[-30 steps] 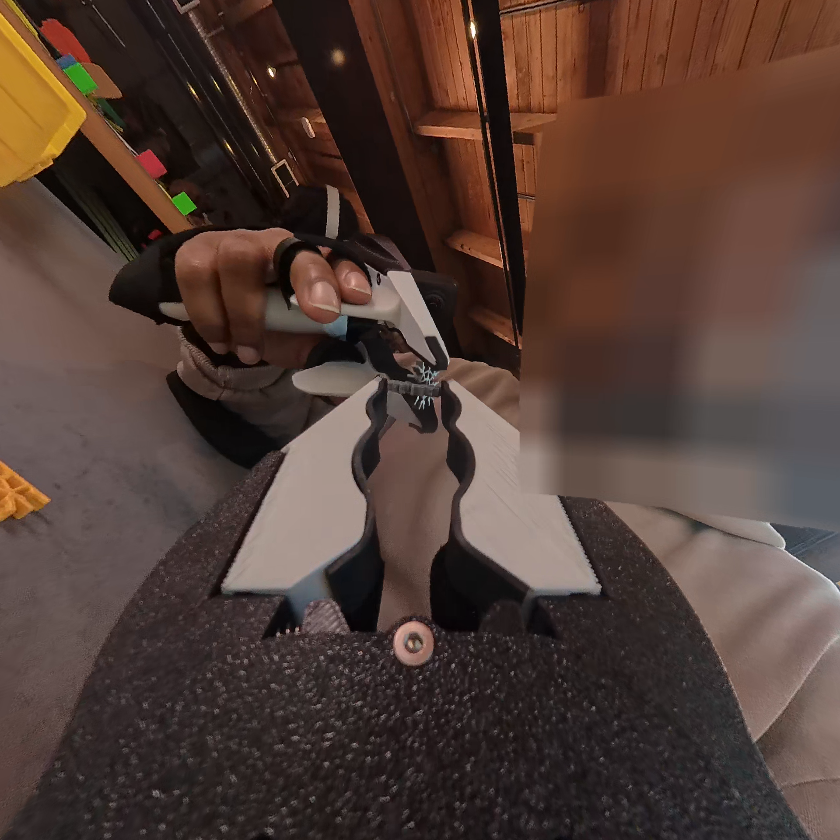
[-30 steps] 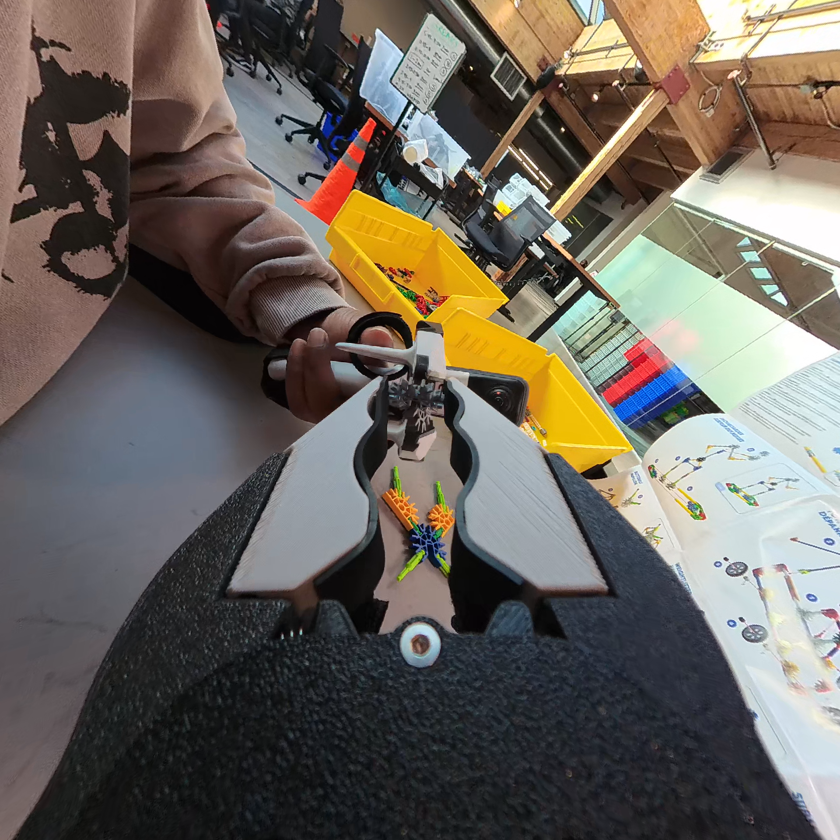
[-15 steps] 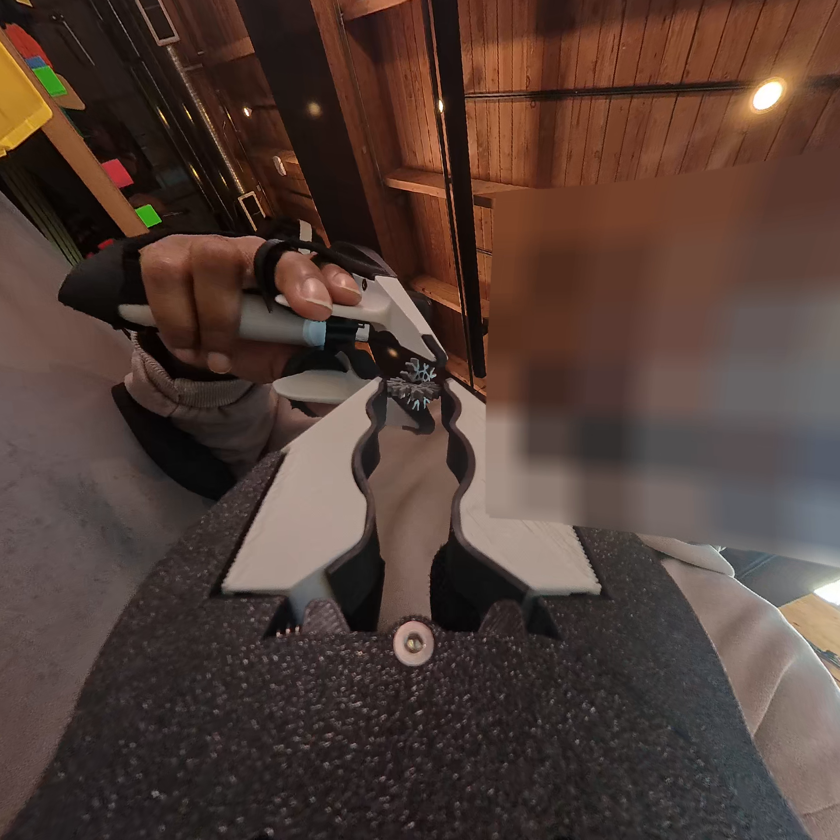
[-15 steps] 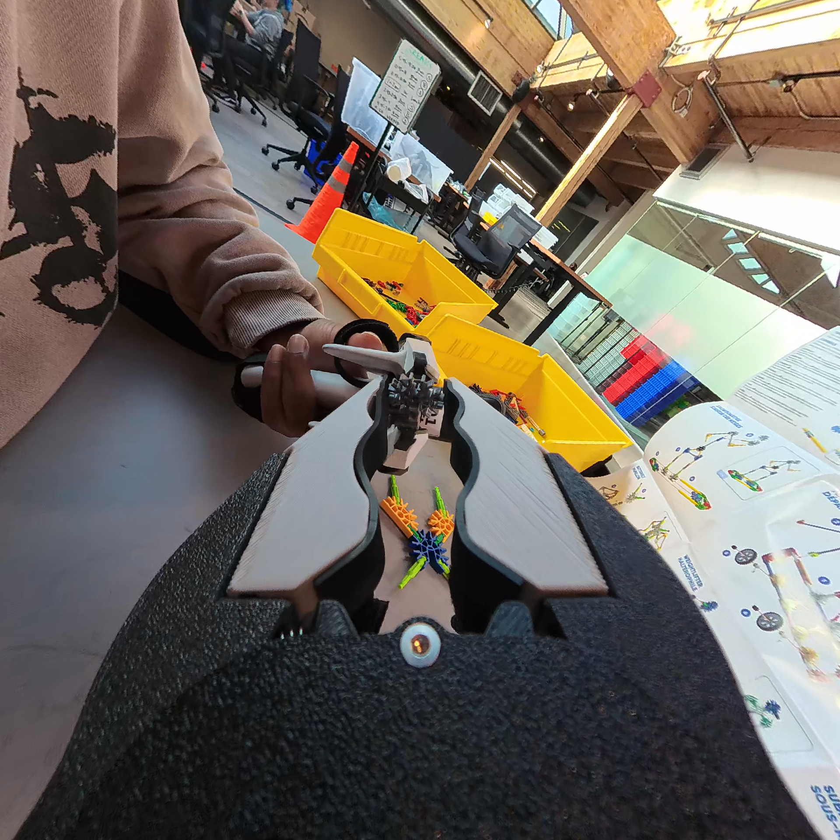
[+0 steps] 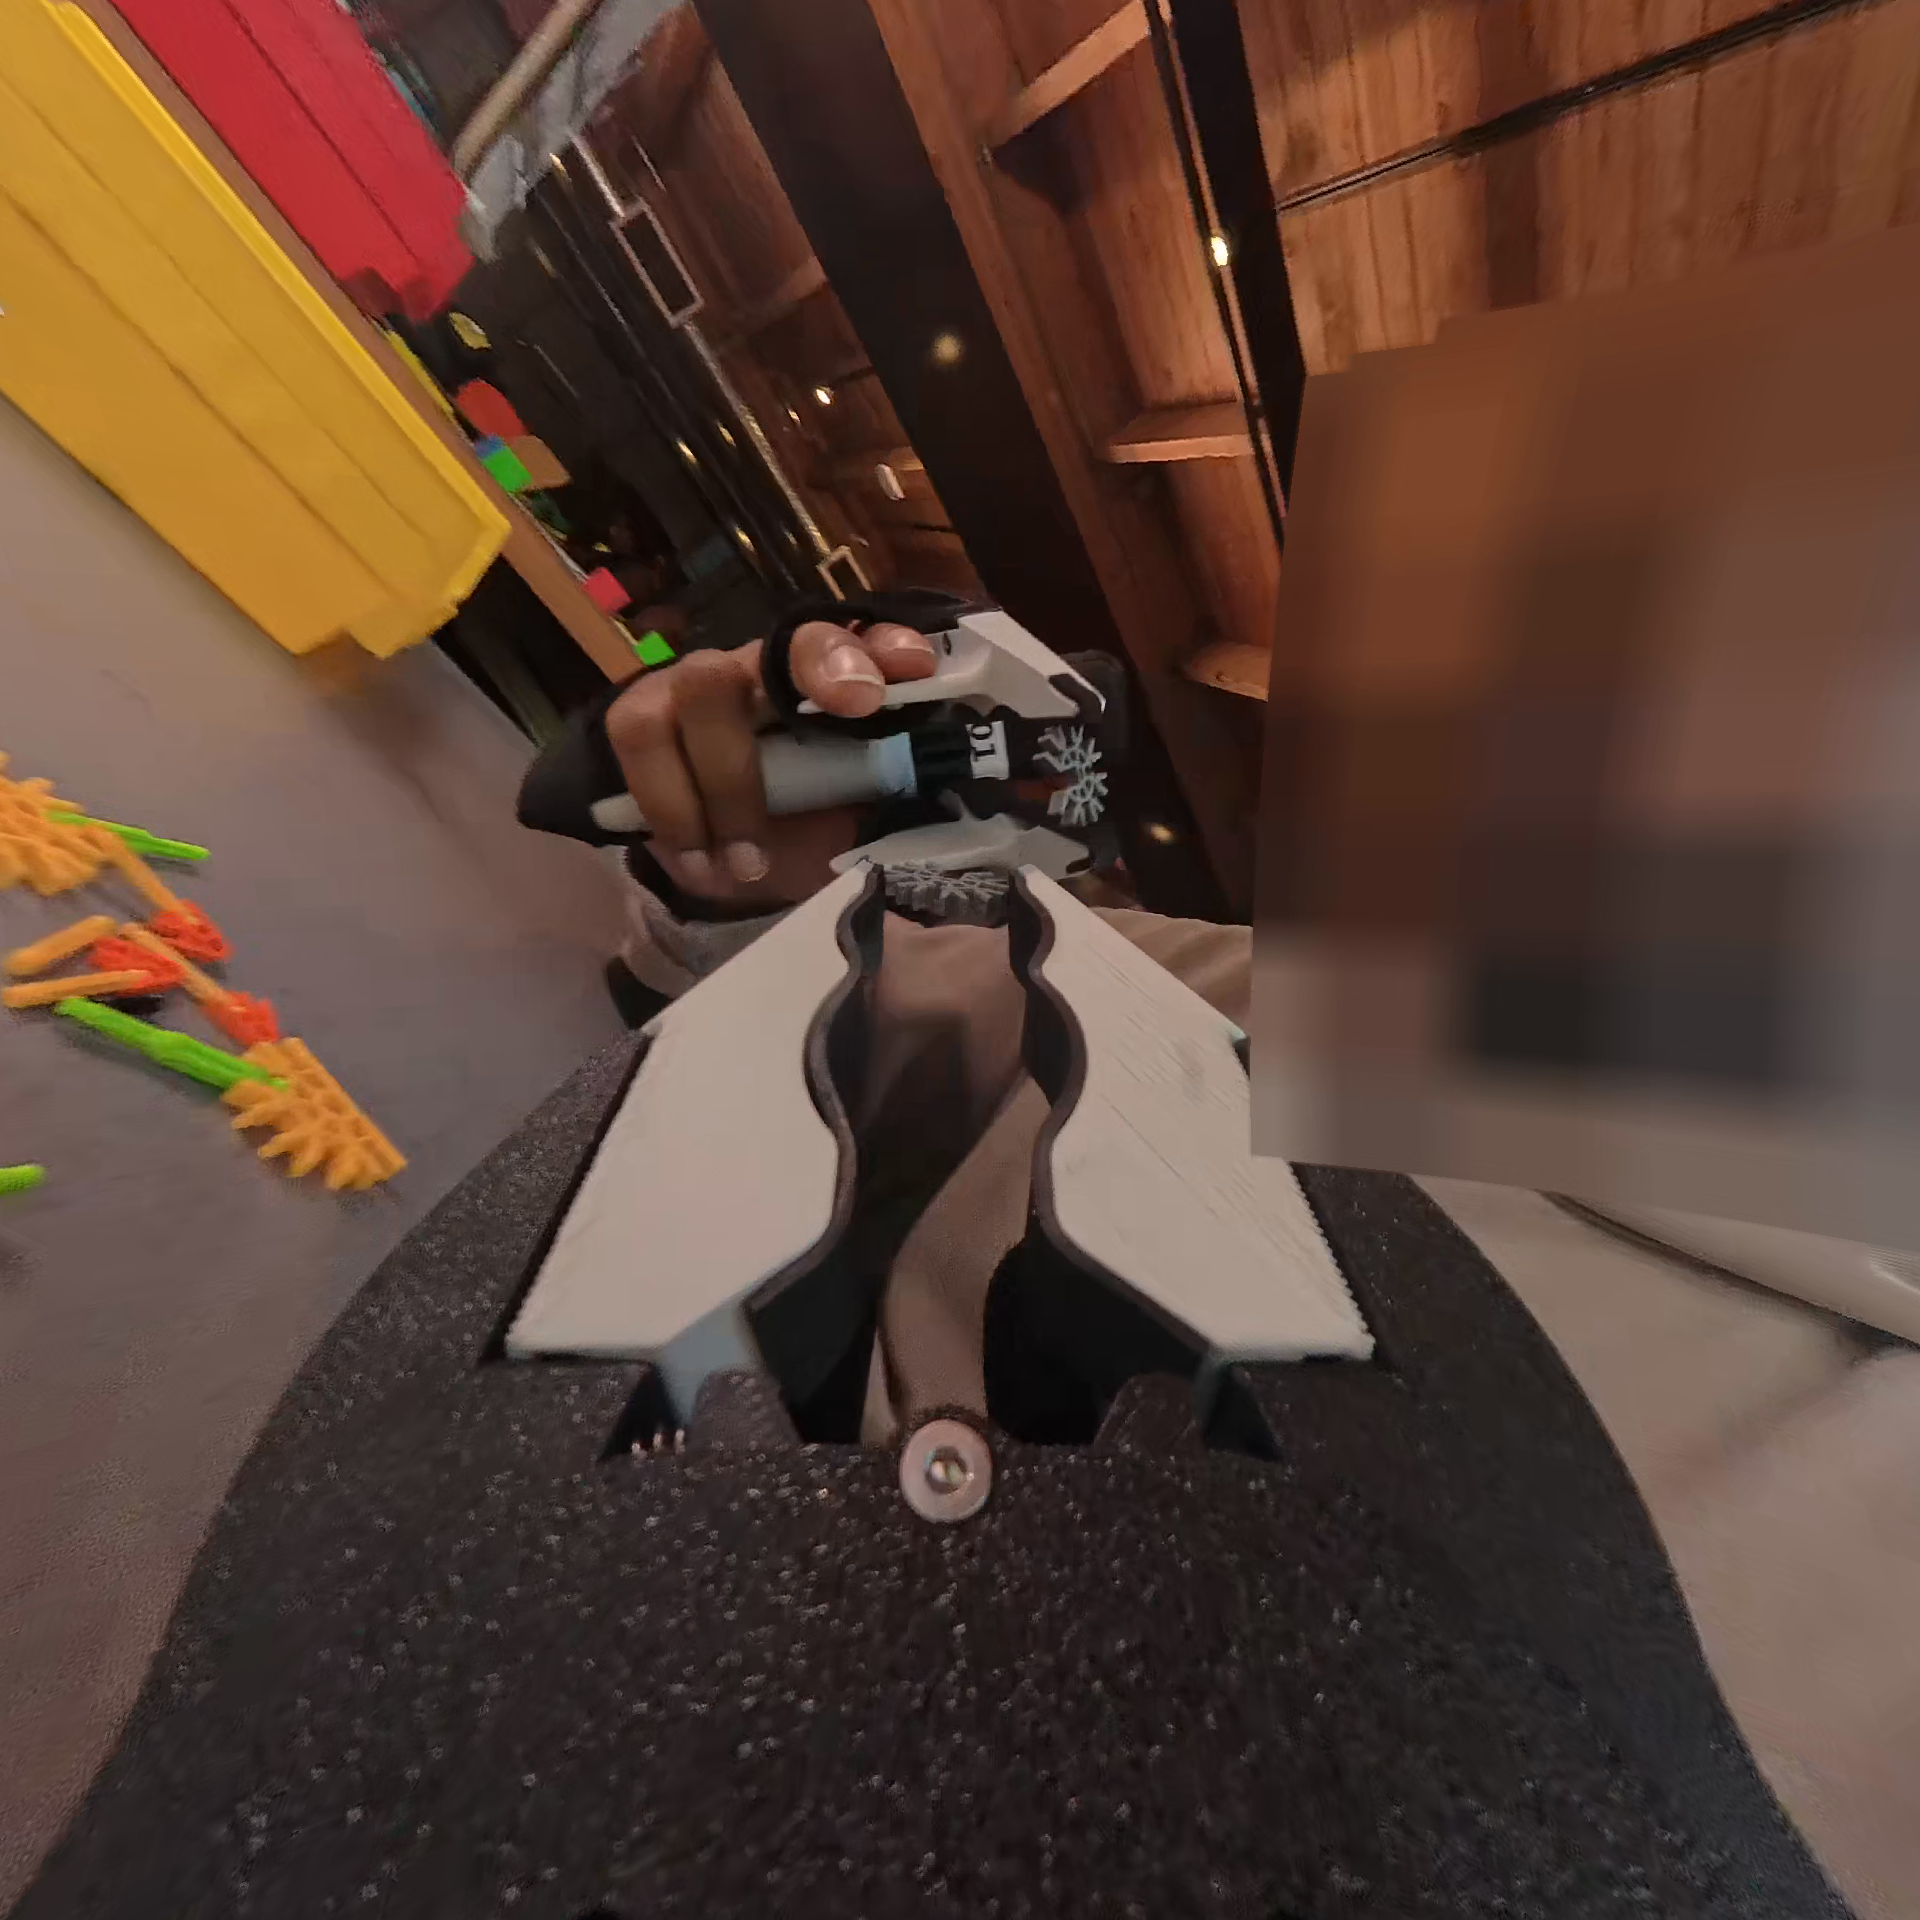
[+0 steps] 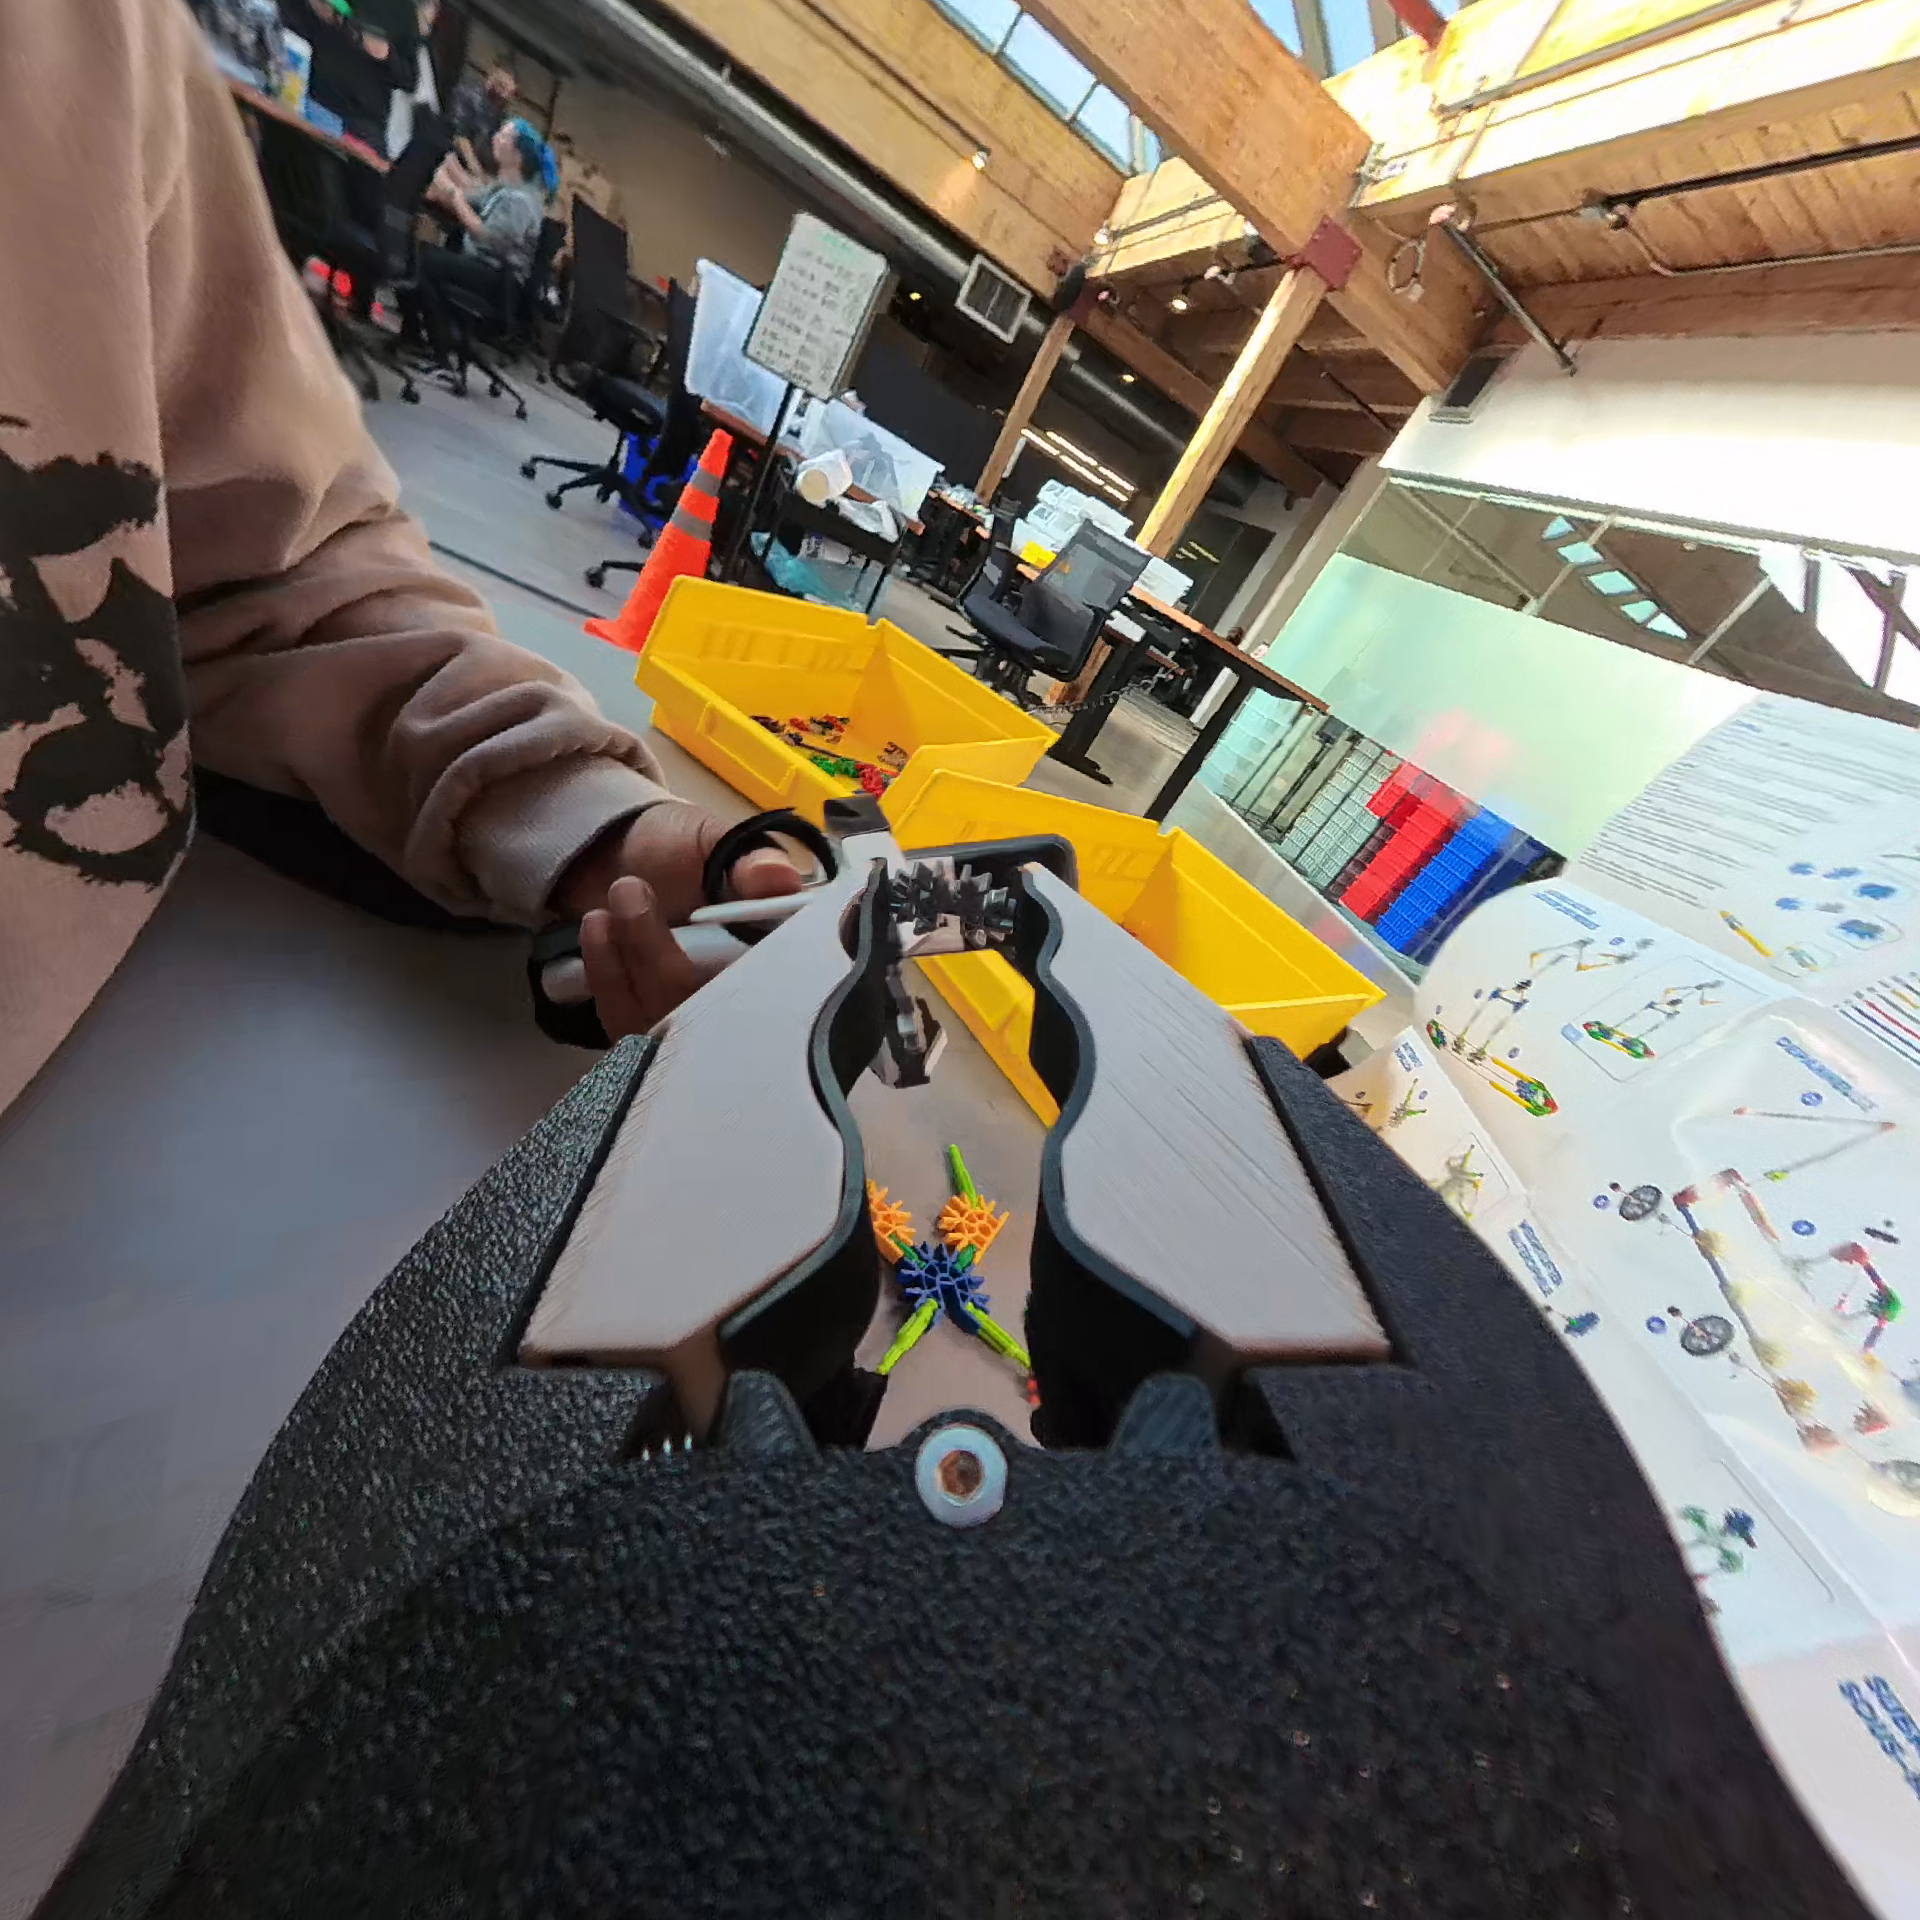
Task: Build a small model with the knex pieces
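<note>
Left gripper [image 5: 945, 896] is clamped on a small grey snowflake-shaped plastic connector [image 5: 948, 890] right at its fingertips, held up above the grey table [image 5: 343, 935], and over in the other view the right gripper [image 6: 951, 904] pinches its own dark grey snowflake connector piece [image 6: 940, 902] at the tips, the 2 claws nose to nose. Blur makes it hard to say whether the pieces touch. Below, an orange, blue and green connector cluster [image 6: 940, 1262] lies on the table beside 2 yellow plastic bins [image 6: 1174, 914].
</note>
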`<state>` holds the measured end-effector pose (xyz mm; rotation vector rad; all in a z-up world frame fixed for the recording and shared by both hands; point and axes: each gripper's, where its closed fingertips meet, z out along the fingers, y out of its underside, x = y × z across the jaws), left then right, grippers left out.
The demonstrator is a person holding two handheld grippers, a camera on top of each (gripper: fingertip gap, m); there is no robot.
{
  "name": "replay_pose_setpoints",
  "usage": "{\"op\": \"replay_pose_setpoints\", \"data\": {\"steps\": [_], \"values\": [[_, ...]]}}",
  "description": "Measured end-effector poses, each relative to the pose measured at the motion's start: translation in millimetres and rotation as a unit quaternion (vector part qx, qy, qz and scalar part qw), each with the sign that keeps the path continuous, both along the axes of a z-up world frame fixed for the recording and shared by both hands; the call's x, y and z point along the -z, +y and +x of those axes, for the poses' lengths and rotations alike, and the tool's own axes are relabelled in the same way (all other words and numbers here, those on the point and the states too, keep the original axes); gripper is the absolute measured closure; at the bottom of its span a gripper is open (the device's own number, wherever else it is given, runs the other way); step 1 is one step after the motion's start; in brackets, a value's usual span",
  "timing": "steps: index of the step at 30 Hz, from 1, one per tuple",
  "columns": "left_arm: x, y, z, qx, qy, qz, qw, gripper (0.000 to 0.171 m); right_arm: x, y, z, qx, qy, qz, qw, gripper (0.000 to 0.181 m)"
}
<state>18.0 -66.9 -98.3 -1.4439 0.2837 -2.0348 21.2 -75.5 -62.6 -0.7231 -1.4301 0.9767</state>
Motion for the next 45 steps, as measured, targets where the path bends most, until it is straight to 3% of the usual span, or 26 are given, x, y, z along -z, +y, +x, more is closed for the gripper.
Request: {"op": "replay_pose_setpoints", "data": {"steps": [1, 3, 6, 8, 11, 13, 15, 18, 20, 22, 24, 27, 29, 32, 34, 36, 39, 42, 45], "values": [[6, 8, -5, -0.034, 0.039, 0.017, 0.999, 0.148, -5, 12, 2, 0.021, 0.011, -0.014, 1.000, 0.160], [25, 23, -13, -0.106, 0.154, 0.064, 0.980, 0.149, -9, 40, 8, 0.074, 0.020, -0.031, 0.997, 0.160], [43, 41, -31, -0.196, 0.296, 0.138, 0.925, 0.148, -10, 85, 20, 0.161, 0.027, -0.055, 0.985, 0.160], [45, 48, -40, -0.232, 0.343, 0.168, 0.895, 0.148, -12, 112, 31, 0.216, 0.019, -0.060, 0.974, 0.160], [47, 55, -50, -0.269, 0.369, 0.185, 0.870, 0.148, -23, 163, 63, 0.322, -0.026, -0.018, 0.946, 0.160], [46, 57, -52, -0.279, 0.363, 0.183, 0.870, 0.148, -35, 207, 103, 0.401, -0.054, -0.009, 0.915, 0.159], [41, 55, -52, -0.279, 0.344, 0.187, 0.877, 0.148, -25, 258, 151, 0.468, -0.110, -0.056, 0.875, 0.159], [39, 53, -48, -0.274, 0.332, 0.199, 0.881, 0.148, 24, 328, 229, 0.560, -0.184, -0.151, 0.793, 0.160], [39, 51, -46, -0.272, 0.335, 0.209, 0.878, 0.148, 68, 357, 266, 0.596, -0.203, -0.224, 0.744, 0.159], [40, 50, -45, -0.270, 0.342, 0.216, 0.874, 0.148, 94, 367, 278, 0.599, -0.191, -0.272, 0.728, 0.156], [40, 48, -42, -0.264, 0.341, 0.217, 0.876, 0.148, 81, 371, 286, 0.621, -0.178, -0.244, 0.723, 0.129], [41, 45, -36, -0.245, 0.327, 0.205, 0.889, 0.148, 25, 353, 268, 0.601, -0.114, -0.202, 0.765, 0.125], [38, 40, -32, -0.226, 0.300, 0.192, 0.907, 0.148, -14, 324, 232, 0.544, -0.087, -0.156, 0.820, 0.122], [28, 31, -25, -0.191, 0.245, 0.170, 0.935, 0.148, -51, 239, 146, 0.373, -0.084, -0.071, 0.921, 0.123], [22, 26, -21, -0.170, 0.214, 0.162, 0.948, 0.148, -46, 172, 95, 0.261, -0.119, 0.016, 0.958, 0.128], [16, 21, -20, -0.158, 0.194, 0.167, 0.954, 0.148, -18, 110, 56, 0.161, -0.178, 0.101, 0.966, 0.137], [7, 14, -17, -0.142, 0.167, 0.167, 0.961, 0.148, 14, 52, 16, 0.081, -0.210, 0.155, 0.962, 0.144], [3, 10, -15, -0.126, 0.142, 0.158, 0.969, 0.148, 28, 21, -10, 0.041, -0.199, 0.185, 0.961, 0.150], [-2, 7, -16, -0.115, 0.117, 0.149, 0.975, 0.148, 36, 13, -24, 0.040, -0.197, 0.229, 0.952, 0.159]]}}
